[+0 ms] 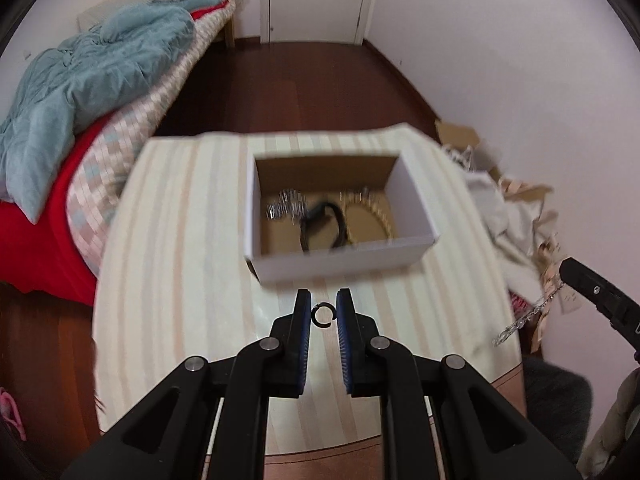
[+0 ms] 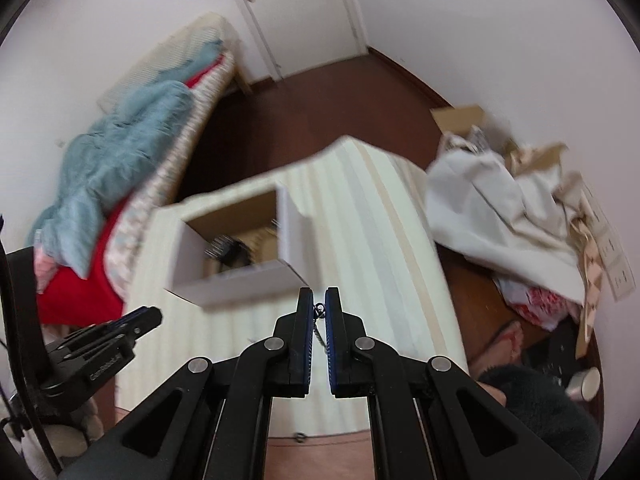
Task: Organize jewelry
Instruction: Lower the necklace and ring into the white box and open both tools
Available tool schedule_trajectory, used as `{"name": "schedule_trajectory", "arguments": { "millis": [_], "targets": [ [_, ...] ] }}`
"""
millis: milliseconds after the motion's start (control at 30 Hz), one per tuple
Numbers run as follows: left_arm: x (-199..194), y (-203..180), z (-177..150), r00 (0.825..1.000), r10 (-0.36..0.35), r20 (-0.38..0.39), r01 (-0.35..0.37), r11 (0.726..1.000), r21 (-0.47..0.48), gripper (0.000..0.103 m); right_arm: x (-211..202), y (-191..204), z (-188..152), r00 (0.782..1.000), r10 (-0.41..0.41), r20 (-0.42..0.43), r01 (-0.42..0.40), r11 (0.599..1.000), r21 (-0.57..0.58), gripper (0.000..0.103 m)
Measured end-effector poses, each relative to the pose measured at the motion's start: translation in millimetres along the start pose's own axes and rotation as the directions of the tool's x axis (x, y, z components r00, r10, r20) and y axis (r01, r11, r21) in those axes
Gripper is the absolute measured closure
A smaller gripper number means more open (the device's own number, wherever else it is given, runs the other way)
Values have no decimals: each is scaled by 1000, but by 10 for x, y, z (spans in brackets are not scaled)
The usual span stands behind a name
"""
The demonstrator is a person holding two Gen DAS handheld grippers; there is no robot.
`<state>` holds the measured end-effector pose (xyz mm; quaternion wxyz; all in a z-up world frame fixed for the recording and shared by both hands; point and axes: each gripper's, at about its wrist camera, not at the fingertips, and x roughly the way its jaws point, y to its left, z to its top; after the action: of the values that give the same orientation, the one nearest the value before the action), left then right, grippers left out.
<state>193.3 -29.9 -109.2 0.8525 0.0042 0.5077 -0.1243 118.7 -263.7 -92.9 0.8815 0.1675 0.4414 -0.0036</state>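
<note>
Jewellery is being held clear of the striped cream worktop [image 1: 180, 280]. Left hand-held gripper [image 1: 323, 305] is pinching a small dark open metal ring [image 1: 322, 316] between its blue pads, the ring's gap facing lower right. Right hand-held gripper [image 2: 319, 304] is clenching a thin silver chain [image 1: 524, 316], whose long axis is hanging slantwise down from the tips. White cardboard box [image 1: 340, 268], sitting beyond both, is holding silver, black and gold pieces.

The right gripper [image 2: 319, 307] pinches a thin chain [image 2: 319, 326] between its nearly closed fingers, above a striped table [image 2: 360, 220]. At ten o'clock sits an open box [image 2: 236, 248]; at eight o'clock, the left gripper [image 2: 140, 320].
</note>
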Motion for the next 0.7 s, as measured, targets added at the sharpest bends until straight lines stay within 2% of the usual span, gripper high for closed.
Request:
{"name": "schedule_trajectory", "arguments": {
  "millis": [167, 300, 467, 700],
  "targets": [
    [-206, 139, 419, 999, -14, 28, 14, 1000, 11, 93, -151, 347, 344, 997, 76, 25, -74, 995, -68, 97],
    [-132, 272, 686, 1000, -23, 15, 23, 1000, -3, 93, -47, 648, 652, 994, 107, 27, -102, 986, -130, 97],
    [134, 428, 880, 999, -33, -28, 32, 999, -35, 93, 386, 908, 969, 994, 105, -31, -109, 978, -178, 97],
    [585, 526, 1000, 988, -99, -118, 90, 993, -80, 93, 1049, 962, 1078, 983, 84, -164, -113, 977, -180, 97]
  ]
}}
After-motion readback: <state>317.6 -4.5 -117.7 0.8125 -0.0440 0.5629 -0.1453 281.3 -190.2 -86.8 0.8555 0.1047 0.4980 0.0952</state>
